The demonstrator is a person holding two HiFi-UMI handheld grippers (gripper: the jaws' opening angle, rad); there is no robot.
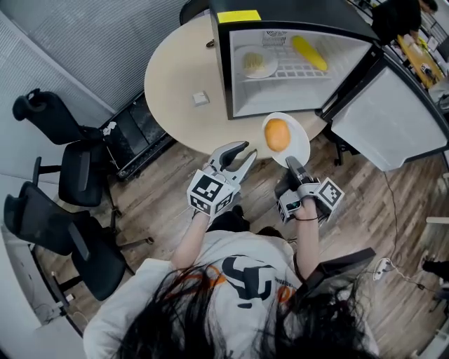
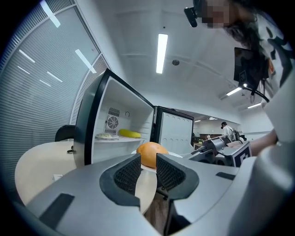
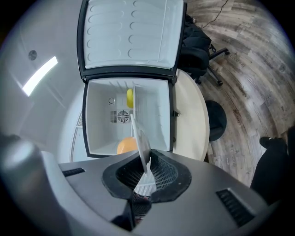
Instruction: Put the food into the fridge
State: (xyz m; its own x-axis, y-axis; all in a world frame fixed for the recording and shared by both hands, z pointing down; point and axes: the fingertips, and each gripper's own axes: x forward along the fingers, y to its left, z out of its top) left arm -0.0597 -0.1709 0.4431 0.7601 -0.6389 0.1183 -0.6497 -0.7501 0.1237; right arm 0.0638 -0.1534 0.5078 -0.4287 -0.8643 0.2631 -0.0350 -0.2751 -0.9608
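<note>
Between the pads of the right tongs (image 3: 146, 168), the thin rim of a white plate (image 3: 139, 138), seen edge-on and pinched tight, with no gap left. In the head view, gripped at the plate's six o'clock edge and held level above the wooden floor (image 1: 175, 203), just off the five o'clock rim of the table (image 1: 175, 84). On the plate, toward its ten o'clock side, a round orange food (image 1: 278, 134), lying loose.

At nine o'clock of the right tongs, the left tongs (image 1: 238, 156): jaws parted by a narrow gap, nothing between the pads, tips near the plate's eight o'clock edge but not touching it. Through that gap in the left gripper view, the orange food farther off.

At twelve o'clock of the plate, a small fridge (image 1: 224, 70) standing on the table, its door (image 1: 393, 126) swung wide toward three o'clock. Inside, on the shelf (image 1: 295, 71): a dish of pale food (image 1: 257, 63) at nine o'clock, a long yellow food (image 1: 309, 52) at two o'clock. On the fridge top, a yellow note (image 1: 238, 16). At nine o'clock of the fridge, on the table, a small white square (image 1: 200, 98). Farther out at nine o'clock, black office chairs (image 1: 77, 168) on the floor.
</note>
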